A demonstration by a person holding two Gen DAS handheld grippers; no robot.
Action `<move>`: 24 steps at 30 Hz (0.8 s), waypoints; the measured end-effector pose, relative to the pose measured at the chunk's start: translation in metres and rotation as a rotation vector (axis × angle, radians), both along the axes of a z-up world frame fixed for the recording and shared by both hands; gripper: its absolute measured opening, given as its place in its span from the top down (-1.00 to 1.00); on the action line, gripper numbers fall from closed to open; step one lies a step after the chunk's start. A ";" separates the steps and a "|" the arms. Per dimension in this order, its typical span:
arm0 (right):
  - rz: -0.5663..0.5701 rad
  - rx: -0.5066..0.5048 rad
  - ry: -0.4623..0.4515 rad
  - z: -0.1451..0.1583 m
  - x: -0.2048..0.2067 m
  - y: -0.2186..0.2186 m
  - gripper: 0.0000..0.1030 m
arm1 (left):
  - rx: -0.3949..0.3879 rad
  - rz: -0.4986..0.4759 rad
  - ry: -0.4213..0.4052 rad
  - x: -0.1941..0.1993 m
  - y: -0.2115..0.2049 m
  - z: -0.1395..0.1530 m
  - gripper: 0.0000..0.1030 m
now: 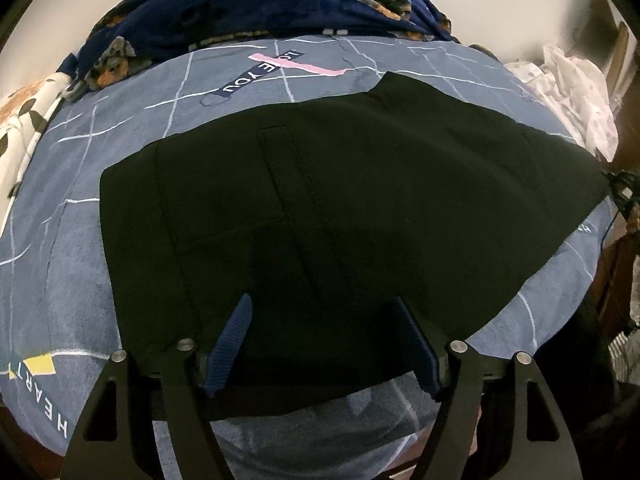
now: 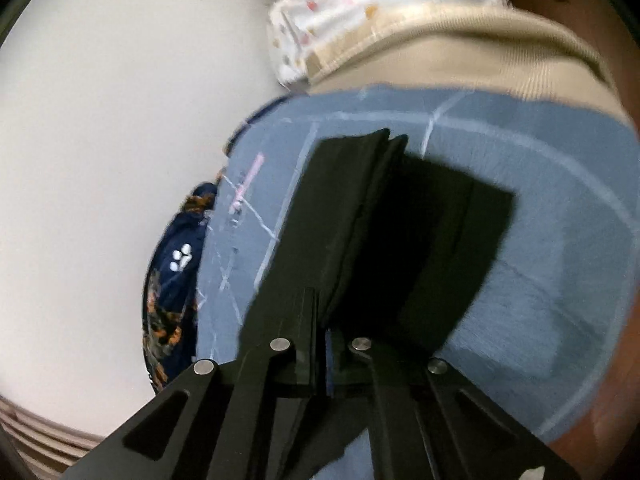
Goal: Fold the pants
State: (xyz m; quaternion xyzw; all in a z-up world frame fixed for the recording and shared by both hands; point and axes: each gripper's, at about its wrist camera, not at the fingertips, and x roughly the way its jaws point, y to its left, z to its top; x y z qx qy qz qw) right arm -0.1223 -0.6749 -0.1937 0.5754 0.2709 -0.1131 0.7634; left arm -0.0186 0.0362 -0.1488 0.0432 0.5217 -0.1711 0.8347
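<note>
Black pants point(image 1: 340, 200) lie spread flat on a blue-grey bed sheet point(image 1: 60, 240) with white grid lines. My left gripper point(image 1: 324, 340) is open just above the near part of the pants, its blue-padded fingers point(image 1: 234, 340) wide apart. In the right wrist view my right gripper point(image 2: 324, 344) is shut on a folded edge of the pants point(image 2: 360, 220), lifting the layered cloth off the sheet point(image 2: 560, 240). The view is tilted and blurred.
A navy blanket with dog prints point(image 1: 240, 12) is bunched at the far side of the bed. White patterned cloth point(image 1: 572, 92) lies at the right. A beige cover point(image 2: 460, 40) and a brown wooden edge point(image 2: 600, 420) border the bed.
</note>
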 end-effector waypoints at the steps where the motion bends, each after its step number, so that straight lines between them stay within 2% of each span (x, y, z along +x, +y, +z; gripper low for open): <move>1: -0.008 -0.001 -0.006 0.000 -0.008 -0.001 0.94 | -0.006 -0.002 0.002 0.000 0.001 0.000 -0.43; 4: -0.010 0.030 0.020 -0.021 -0.025 -0.006 0.94 | -0.021 -0.011 0.005 0.000 0.003 0.000 -0.46; 6: -0.022 0.075 -0.016 -0.032 -0.031 -0.009 0.95 | -0.011 -0.024 0.003 0.000 0.002 0.000 -0.48; 9: -0.018 0.045 -0.036 -0.028 -0.027 -0.008 0.95 | 0.014 -0.042 -0.005 0.000 -0.003 -0.001 -0.53; 12: -0.031 0.061 -0.068 -0.026 -0.025 -0.011 0.94 | 0.020 -0.045 -0.013 -0.002 -0.004 -0.002 -0.55; 16: -0.045 0.040 -0.019 -0.028 -0.027 -0.018 0.95 | 0.003 -0.039 -0.014 -0.001 -0.003 -0.002 -0.59; 21: -0.043 0.071 -0.078 -0.037 -0.031 -0.021 0.96 | 0.016 -0.056 -0.019 -0.001 -0.005 -0.003 -0.65; 24: -0.068 0.106 -0.115 -0.040 -0.037 -0.022 0.88 | 0.006 -0.054 -0.018 -0.001 -0.004 -0.003 -0.67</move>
